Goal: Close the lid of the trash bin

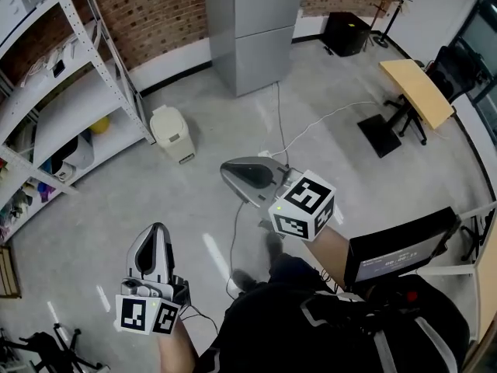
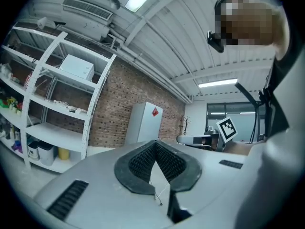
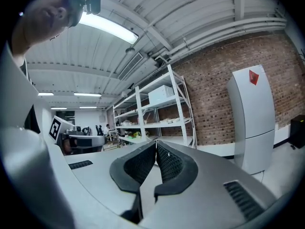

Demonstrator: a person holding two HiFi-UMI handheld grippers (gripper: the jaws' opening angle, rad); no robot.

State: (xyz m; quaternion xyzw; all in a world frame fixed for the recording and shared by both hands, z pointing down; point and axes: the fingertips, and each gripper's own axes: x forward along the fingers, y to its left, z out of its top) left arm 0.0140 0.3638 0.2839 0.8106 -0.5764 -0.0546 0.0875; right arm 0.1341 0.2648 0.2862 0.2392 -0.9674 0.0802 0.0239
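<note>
Holding left tongs [image 1: 155, 236] and right tongs [image 1: 231, 176] clenched on nothing, the person stands well apart from the bin [image 1: 172, 133] at eleven o'clock, its lid seemingly already down.

Left gripper [image 1: 160, 227] and right gripper [image 1: 224, 170]: smooth grey tapered shells, each with a slotted vent [image 2: 66, 199] on its flank and black ribbed pads [image 3: 171, 163] lining the jaws. Each carries a white cube [image 1: 304, 206] printed with black square markers, and a green light [image 1: 278, 207] glows at one corner. Wearer: black top [image 1: 311, 325], dark shoes [image 1: 273, 243].
</note>
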